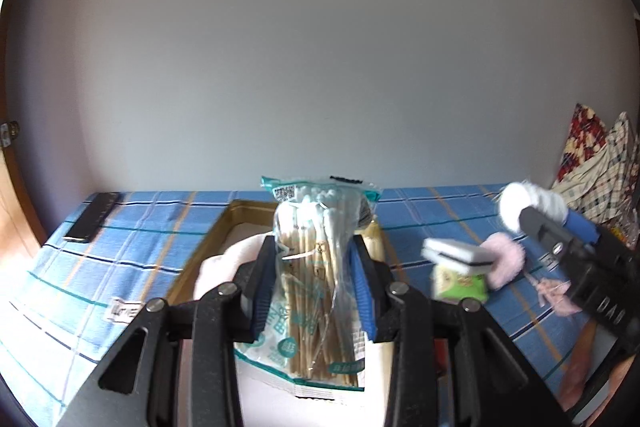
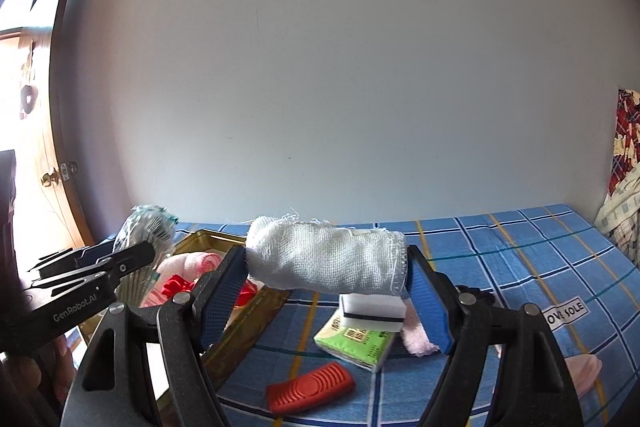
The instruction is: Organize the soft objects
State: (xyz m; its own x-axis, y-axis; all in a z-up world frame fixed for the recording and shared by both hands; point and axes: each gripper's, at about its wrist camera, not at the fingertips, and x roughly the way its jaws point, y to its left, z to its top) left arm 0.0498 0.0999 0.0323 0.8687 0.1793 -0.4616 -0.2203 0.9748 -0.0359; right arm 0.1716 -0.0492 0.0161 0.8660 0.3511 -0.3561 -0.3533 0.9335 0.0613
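Left wrist: left tongs (image 1: pixel 312 279) clamp swab packet (image 1: pixel 316 267); right tongs (image 2: pixel 326 291) clamp gauze roll (image 2: pixel 326 255).

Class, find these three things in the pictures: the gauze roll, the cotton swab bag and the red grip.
gauze roll (image 2: pixel 326 257), right wrist view, middle of its woven side.
cotton swab bag (image 1: pixel 310 279), left wrist view, clear front over the sticks.
red grip (image 2: pixel 310 387), right wrist view, ribbed top.

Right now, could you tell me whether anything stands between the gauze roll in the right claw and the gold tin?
Nothing visible blocks it. The right claw holds the gauze roll above the cloth, and the gold tin lies open beside it.
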